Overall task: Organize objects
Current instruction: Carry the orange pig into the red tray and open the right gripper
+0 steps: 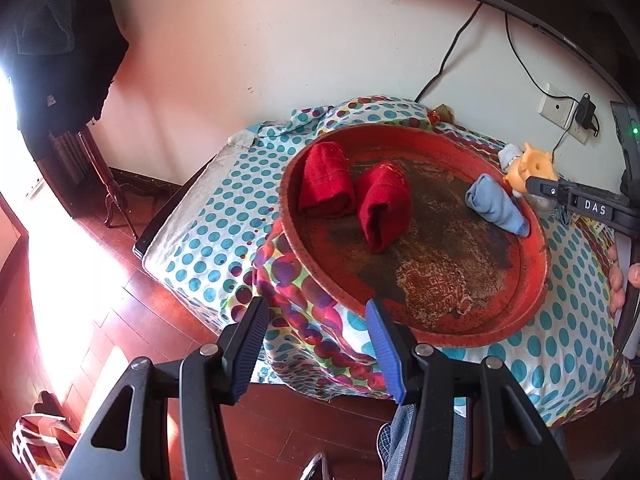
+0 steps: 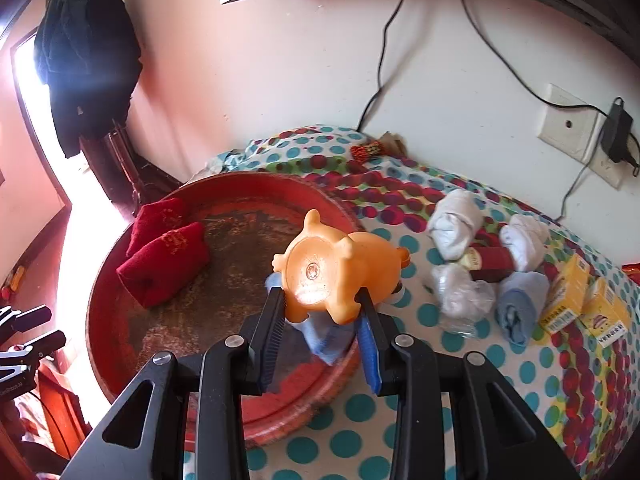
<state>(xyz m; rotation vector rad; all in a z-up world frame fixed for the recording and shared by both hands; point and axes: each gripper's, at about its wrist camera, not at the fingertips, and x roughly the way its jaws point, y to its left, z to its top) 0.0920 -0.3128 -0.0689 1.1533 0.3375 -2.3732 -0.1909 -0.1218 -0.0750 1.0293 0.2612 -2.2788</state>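
The right gripper (image 2: 320,312) is carrying an orange squeaky rubber pig toy (image 2: 340,276), its fingers (image 2: 272,320) clamped on the toy's underside, above the near edge of the round red metal tray (image 2: 108,280) with a worn, rusty floor. To do this step well, the person is probably best bringing the toy over a bare patch of the tray floor, clear of the rolled light-blue sock (image 2: 324,336) lying right under it, lowering until it is resting, and only then letting go, since the rounded rubber body could bounce or roll. The left gripper (image 1: 316,340) is hovering over the tray's near rim with its fingers wide apart and holding nothing.

Counting: two rolled dark-red socks (image 1: 356,196) and one blue roll are lying in the tray. On the polka-dot cloth covering the desk (image 2: 348,444) are lying two white rolled socks (image 2: 456,224), one more blue roll (image 2: 516,308), one crumpled clear plastic piece (image 2: 460,292), one dark-red cylinder (image 2: 492,264) and two yellow cartons (image 2: 568,292)
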